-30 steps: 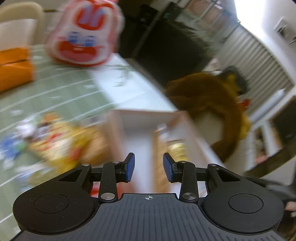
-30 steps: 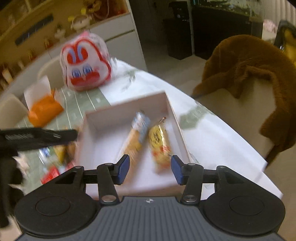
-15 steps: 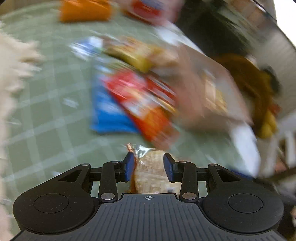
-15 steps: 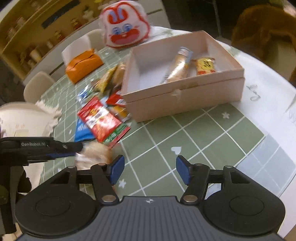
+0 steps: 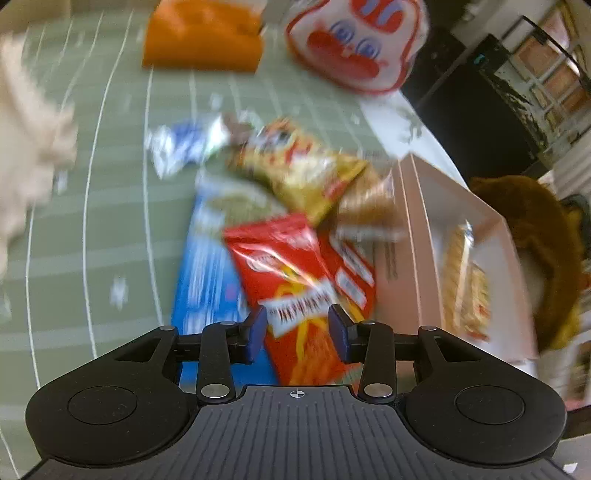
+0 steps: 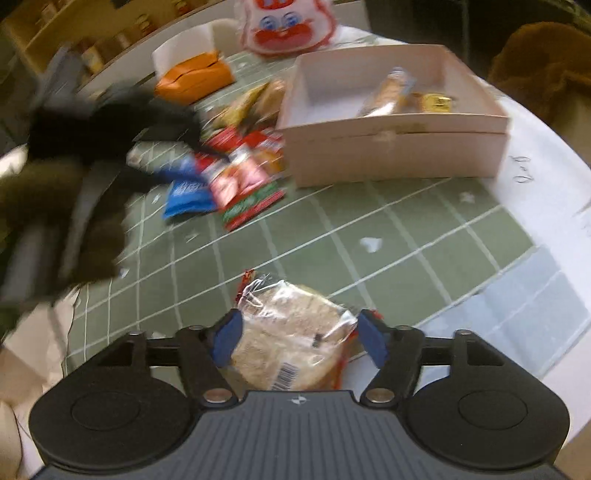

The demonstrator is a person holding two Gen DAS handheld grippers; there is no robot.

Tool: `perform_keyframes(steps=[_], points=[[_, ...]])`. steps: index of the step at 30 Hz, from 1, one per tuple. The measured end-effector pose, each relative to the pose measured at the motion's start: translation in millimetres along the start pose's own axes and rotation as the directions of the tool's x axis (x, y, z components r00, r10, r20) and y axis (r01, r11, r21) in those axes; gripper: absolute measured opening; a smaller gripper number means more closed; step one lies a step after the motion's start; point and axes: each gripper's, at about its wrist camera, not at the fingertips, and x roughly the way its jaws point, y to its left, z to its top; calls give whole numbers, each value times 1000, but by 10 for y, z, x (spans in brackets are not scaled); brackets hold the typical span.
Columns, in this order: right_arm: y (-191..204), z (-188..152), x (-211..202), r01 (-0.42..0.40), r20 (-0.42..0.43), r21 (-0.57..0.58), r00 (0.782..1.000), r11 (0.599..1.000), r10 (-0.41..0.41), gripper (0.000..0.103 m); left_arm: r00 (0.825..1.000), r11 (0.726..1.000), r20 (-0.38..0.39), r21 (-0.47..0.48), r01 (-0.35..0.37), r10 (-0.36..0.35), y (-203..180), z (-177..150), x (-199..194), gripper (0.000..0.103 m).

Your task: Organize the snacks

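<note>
A clear-wrapped round bread pack [image 6: 291,328] lies on the green checked tablecloth between the fingers of my right gripper [image 6: 299,339]. Its jaws are opening and stand beside the wrapper without squeezing it. My left gripper [image 5: 297,334] hovers over a red snack bag [image 5: 288,266] in the snack pile; its jaws are opening too, with nothing clamped. In the right wrist view it is a blurred black shape [image 6: 110,122] above the pile. A pale pink box [image 6: 391,155] holds a long biscuit pack [image 6: 388,92] and a yellow packet [image 6: 436,101].
Beside the box [image 5: 417,229] lie a blue packet [image 5: 207,280] and a yellow bag [image 5: 306,173]. An orange pouch [image 6: 195,77] and a rabbit-face bag [image 6: 284,22] sit at the far side. A brown furry coat [image 6: 543,62] hangs past the table's edge.
The left gripper let go of the bread pack and moved over the red bag. The right gripper widened and came down around the pack.
</note>
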Motion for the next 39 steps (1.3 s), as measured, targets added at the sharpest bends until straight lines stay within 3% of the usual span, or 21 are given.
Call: perform_keyframes(steps=[5,7,9,12,15,18,22,24,30,32,34,36,39], points=[[272,-130,16,69,1,-194,998,979,-70,74,996,970,47,229,-84,75,-141,-95,135,42],[270,-192,12,104,12,-249,994,963,-105,74,994,955,51,276,-111,101,-141,-167,106,43],[172,-193,-18,127,33,-244,992,961,-122,75,995,946,27,307,-102,99,-157,-201,70,42],[-29,-118,-36,179,85,-190,982,965,-166,75,997,942,-58,334,-25,48,-247,-276,18,47],[-186,-25,-6,249,133,-126,963,960,-233,76,994,922,-63,383,-54,84,-401,-326,45,50],[-205,15,-52,277,147,-92,954,956,-262,75,993,926,-52,368,-84,110,-465,-303,83,51],[-113,-37,-199,128,140,-79,983,989,-116,75,992,923,-32,369,-104,124,-537,-280,136,53],[3,-65,-140,107,128,-110,987,988,-93,75,992,914,-16,389,-112,128,-540,-320,111,54],[93,-184,12,255,129,-218,964,942,-231,76,989,890,44,431,-148,143,-349,-400,14,56],[-41,-203,-22,308,145,-200,948,930,-283,76,989,903,42,405,-145,140,-258,-401,-31,57],[-201,-208,-49,355,143,-153,931,922,-335,76,993,937,23,331,-116,115,-200,-357,-65,53],[-361,-191,-91,350,132,-70,931,934,-340,75,997,959,-3,275,-70,73,-193,-313,-61,54],[-495,-159,-134,308,115,31,944,951,-310,75,996,956,6,281,-86,88,-280,-292,1,54]])
